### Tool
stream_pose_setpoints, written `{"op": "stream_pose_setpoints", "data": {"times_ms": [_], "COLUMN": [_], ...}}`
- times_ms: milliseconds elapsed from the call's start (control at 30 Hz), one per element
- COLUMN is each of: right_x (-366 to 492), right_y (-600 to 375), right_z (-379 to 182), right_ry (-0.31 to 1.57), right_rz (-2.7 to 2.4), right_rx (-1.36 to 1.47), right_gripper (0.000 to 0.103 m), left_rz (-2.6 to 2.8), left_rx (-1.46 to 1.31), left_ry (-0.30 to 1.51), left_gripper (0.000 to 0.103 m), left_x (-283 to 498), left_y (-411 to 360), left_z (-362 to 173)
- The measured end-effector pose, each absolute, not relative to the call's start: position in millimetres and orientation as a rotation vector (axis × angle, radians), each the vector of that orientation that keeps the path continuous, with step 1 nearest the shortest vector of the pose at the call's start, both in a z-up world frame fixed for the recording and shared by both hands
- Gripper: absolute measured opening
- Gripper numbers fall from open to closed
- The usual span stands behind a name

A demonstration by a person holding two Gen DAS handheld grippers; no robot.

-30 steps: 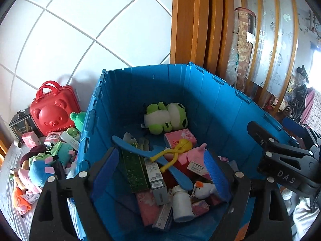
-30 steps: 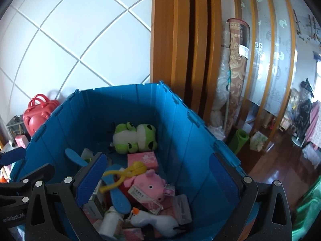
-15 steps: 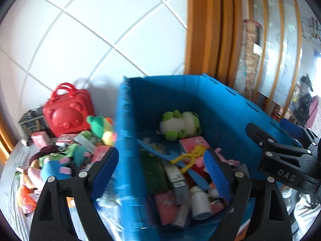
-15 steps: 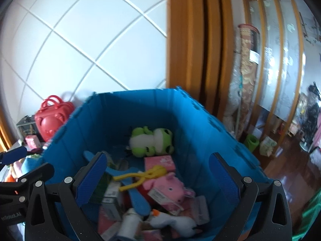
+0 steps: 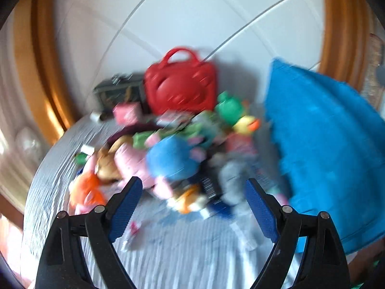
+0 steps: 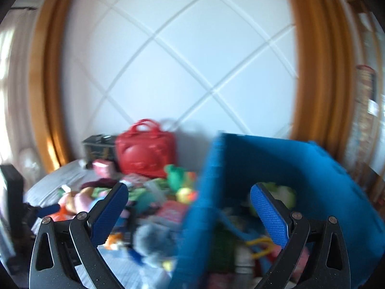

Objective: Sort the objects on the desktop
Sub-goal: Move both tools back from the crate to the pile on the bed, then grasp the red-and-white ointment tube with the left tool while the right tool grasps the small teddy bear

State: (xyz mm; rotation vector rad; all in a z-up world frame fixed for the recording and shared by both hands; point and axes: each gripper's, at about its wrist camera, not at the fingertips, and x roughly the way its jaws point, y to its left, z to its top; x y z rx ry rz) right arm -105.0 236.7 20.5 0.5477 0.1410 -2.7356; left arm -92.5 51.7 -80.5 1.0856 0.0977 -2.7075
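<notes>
A: Our left tool [image 5: 192,197] gapes wide with nothing in it above the toy heap [image 5: 168,154] on the worktop [image 5: 180,252].

B: Our right tool [image 6: 190,204] gapes too, bare, straddling the blue bin [image 6: 324,173] wall beside that heap.

No legible txt — labels, boxes all motion-blurred (both views).

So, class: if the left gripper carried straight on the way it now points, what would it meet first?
Probably the pile of soft toys on the table: the open left gripper aims at the orange-and-white toy at its near edge, just below the blue plush. Blur leaves depth uncertain.
</notes>
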Motion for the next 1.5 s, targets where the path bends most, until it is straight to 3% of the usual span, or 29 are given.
{"op": "stream_pose_setpoints", "data": {"times_ms": [100, 233, 533, 800, 900, 1067, 1133, 1200, 1267, 1300, 1400, 1467, 1500], "right_x": [-102, -104, -137, -141, -144, -159, -164, -167, -168, -169, -173, -179, -183], "right_y": [192, 155, 87, 77, 78, 67, 56, 46, 35, 32, 18, 9, 5], "right_z": [11, -6, -125, -192, -203, -223, -230, -235, -239, -239, -243, -252, -258], "right_ry": [0.274, 0.249, 0.32, 0.359, 0.328, 0.296, 0.351, 0.399, 0.459, 0.479, 0.533, 0.6, 0.63], "right_rz": [-2.705, -2.591, -2.389, -2.283, -2.272, -2.231, -2.219, -2.214, -2.215, -2.217, -2.21, -2.211, -2.212], "right_rx": [0.566, 0.619, 1.032, 1.234, 1.248, 1.276, 1.278, 1.272, 1.251, 1.241, 1.206, 1.209, 1.215], "right_gripper": [0.103, 0.103, 0.103, 0.103, 0.103, 0.103, 0.103, 0.099, 0.069, 0.067, 0.069, 0.089, 0.089], "left_rz": [-2.578, -2.439, -2.302, -2.343, -2.385, -2.419, -2.417, -2.437, -2.447, -2.446, -2.449, -2.449, -2.444], "left_rx": [1.197, 1.335, 1.589, 1.623, 1.634, 1.609, 1.596, 1.577, 1.579, 1.583, 1.586, 1.585, 1.586], "left_ry": [0.137, 0.177, 0.22, 0.308, 0.258, 0.24, 0.249, 0.244, 0.241, 0.244, 0.251, 0.258, 0.258], "left_gripper": [0.087, 0.087, 0.087, 0.091, 0.103, 0.103, 0.095, 0.057, 0.043, 0.037, 0.026, 0.023, 0.023], "left_x": [-88, -80, -83, -82, -79, -72, -68, -64, -61, -59, -54, -53, -53], "left_y": [-1, -58, -114, -125, -122, -120, -120, -119, -121, -122, -126, -129, -131], "left_z": [-121, -175, -277, -323, -329, -331, -329, -323, -321, -321, -321, -321, -321]}}
